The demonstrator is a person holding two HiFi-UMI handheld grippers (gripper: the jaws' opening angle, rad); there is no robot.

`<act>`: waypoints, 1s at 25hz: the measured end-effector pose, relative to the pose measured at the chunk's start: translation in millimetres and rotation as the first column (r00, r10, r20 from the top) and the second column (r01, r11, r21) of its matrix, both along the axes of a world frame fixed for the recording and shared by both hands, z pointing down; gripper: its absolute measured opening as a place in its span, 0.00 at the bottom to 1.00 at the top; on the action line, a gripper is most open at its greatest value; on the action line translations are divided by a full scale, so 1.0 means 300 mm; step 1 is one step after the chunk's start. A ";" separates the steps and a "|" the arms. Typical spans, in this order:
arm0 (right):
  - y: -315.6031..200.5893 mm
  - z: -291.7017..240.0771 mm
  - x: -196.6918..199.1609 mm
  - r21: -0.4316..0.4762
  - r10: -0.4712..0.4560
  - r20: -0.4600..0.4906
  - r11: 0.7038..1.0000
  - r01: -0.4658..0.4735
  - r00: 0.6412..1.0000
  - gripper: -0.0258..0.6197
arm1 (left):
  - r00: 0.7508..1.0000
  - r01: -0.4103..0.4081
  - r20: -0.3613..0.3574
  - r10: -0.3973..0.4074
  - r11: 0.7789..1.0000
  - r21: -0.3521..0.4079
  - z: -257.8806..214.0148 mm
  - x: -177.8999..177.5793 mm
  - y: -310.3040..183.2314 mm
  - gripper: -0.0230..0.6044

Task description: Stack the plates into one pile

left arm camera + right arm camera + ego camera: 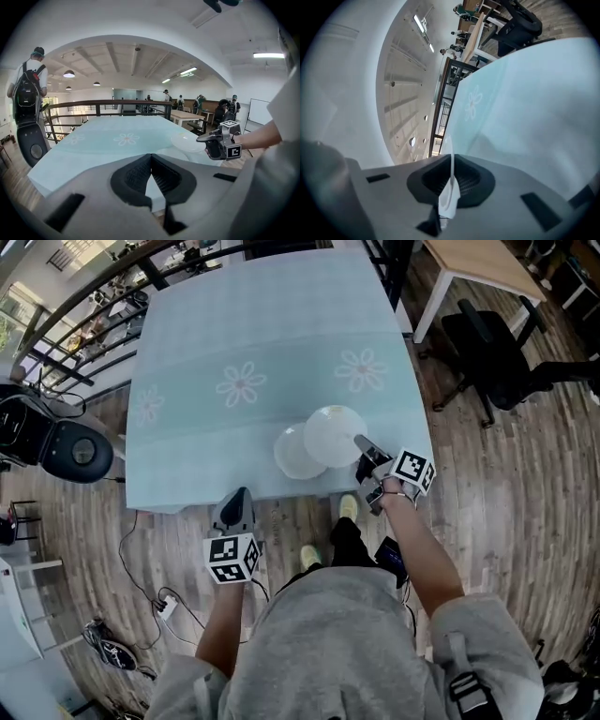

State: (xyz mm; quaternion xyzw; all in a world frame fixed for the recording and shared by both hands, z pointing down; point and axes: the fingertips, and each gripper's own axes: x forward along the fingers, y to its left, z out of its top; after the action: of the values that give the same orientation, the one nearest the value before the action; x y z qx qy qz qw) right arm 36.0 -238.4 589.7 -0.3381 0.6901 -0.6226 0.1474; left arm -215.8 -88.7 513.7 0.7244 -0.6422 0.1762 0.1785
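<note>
Plates, two of them and both pale and round, sit at the near right part of the table [234,334]. One plate [289,457] lies flat on the table's light blue cloth, close to the table's near edge. The other, the held plate [330,432] [187,142], is gripped by the right gripper [364,444], whose jaws are clamped tight on its rim. In the right gripper view that rim [451,187] runs edge-on between the two dark pads.

In the left gripper view the held plate is roughly level and lifted clear of the table's cloth, toward the table's right side. In the head view it overlaps the right part of the plate lying on the table (whether the two touch cannot be told).

The left gripper [236,501] [151,161] is just off the table's near edge, over the wooden floor [506,484]. Its jaws are pressed together with nothing between them, and it points across the table.

Flower prints [241,383] mark the middle of the table's cloth. A dark railing [108,105] runs beyond the table's far edge, and a person with a backpack [28,89] stands off the table's left side. A black office chair [497,343] stands off the table's right side.
</note>
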 end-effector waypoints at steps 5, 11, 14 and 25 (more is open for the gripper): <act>0.065 0.060 -0.132 -0.022 -0.013 -0.050 1.000 0.012 0.999 0.09 | 0.999 0.039 0.002 -0.039 0.999 -0.005 0.020 -0.089 0.122 0.07; 0.094 0.121 -0.224 -0.031 -0.023 -0.161 0.999 0.018 0.987 0.09 | 0.997 0.076 0.017 -0.076 0.997 -0.003 0.019 -0.192 0.228 0.07; 0.113 0.147 -0.244 -0.032 -0.017 -0.203 0.999 0.011 0.979 0.09 | 0.996 0.091 0.020 -0.091 0.996 0.001 0.028 -0.243 0.280 0.07; 0.088 0.181 -0.239 -0.044 -0.009 -0.294 0.999 -0.004 0.956 0.13 | 0.993 0.114 0.026 -0.114 0.993 0.014 0.014 -0.315 0.334 0.07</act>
State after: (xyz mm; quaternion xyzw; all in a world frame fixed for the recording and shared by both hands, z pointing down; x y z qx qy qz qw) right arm -35.6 -212.1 643.9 -0.4293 0.6908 -0.5807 0.0347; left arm -310.5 11.4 517.8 0.6853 -0.6858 0.1713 0.1753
